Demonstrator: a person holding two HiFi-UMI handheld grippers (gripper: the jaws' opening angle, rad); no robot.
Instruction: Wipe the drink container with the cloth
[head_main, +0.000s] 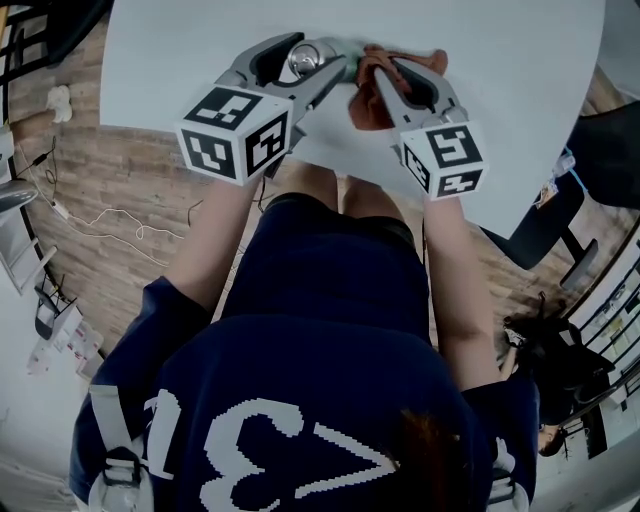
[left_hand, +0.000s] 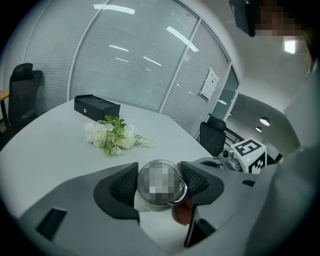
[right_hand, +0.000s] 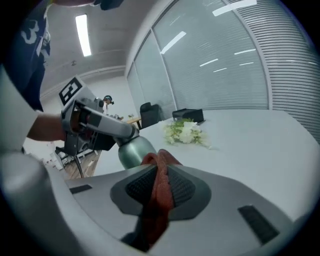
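Stretching toward a glass wall (left_hand: 135, 65), the white table (left_hand: 45, 145) bears flowers (left_hand: 112, 135).

- Bottle (head_main: 303, 58): only its top shows in the head view; the left gripper (head_main: 338, 72) hides the rest.
- Cloth (right_hand: 160, 195): its lower end is lost inside the right gripper (right_hand: 158, 169).

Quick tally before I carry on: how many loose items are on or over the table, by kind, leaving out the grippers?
drink container: 1
cloth: 1
flower bunch: 1
black box: 1
Total: 4
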